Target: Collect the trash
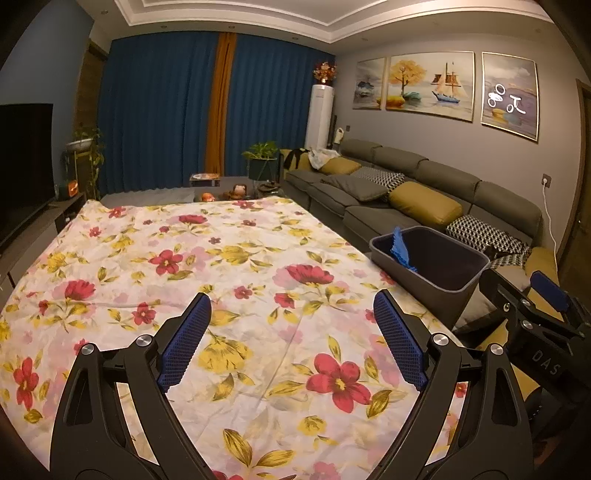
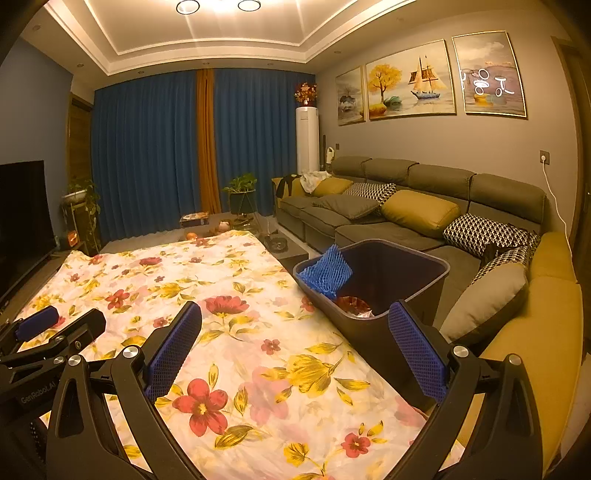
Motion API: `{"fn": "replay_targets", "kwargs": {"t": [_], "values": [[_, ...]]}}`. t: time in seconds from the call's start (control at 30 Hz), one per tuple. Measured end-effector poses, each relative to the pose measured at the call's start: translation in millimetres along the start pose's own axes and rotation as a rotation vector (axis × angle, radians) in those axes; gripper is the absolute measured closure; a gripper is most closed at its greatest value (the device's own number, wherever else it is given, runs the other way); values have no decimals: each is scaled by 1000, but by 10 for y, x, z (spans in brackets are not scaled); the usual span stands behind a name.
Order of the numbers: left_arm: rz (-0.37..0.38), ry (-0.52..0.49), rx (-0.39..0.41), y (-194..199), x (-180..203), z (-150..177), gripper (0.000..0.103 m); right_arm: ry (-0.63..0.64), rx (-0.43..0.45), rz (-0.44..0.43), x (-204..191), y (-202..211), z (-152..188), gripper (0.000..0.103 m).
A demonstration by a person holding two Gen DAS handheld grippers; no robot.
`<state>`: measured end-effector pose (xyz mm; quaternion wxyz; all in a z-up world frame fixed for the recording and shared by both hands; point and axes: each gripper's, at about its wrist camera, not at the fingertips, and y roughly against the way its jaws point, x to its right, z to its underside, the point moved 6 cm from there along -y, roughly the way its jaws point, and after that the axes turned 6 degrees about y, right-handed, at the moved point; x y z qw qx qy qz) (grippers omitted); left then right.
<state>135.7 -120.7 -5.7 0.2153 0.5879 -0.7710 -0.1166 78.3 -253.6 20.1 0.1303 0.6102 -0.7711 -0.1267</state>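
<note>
Blue curtains (image 1: 162,110) with an orange strip, long grey sofa (image 2: 399,206) piled with mustard cushions, three paintings (image 1: 428,85) on the grey wall, TV (image 1: 22,162) far left, warm ceiling lights (image 2: 218,5)

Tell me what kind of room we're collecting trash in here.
Most likely a home living room: a long grey sofa with cushions along the wall, a TV opposite, blue curtains behind. The bin sits by a floral-clothed table.

Left gripper (image 1: 291,325) and right gripper (image 2: 295,336) both gape wide, nothing between their blue pads, fingers aimed toward 12 o'clock.
</note>
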Motion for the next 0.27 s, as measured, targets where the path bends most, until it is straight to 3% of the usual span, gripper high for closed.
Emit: {"fn": "replay_targets", "kwargs": {"t": [0.27], "values": [[-9, 3, -2, 15, -35, -3, 12, -8, 5, -1, 10, 13, -20, 6]]}}
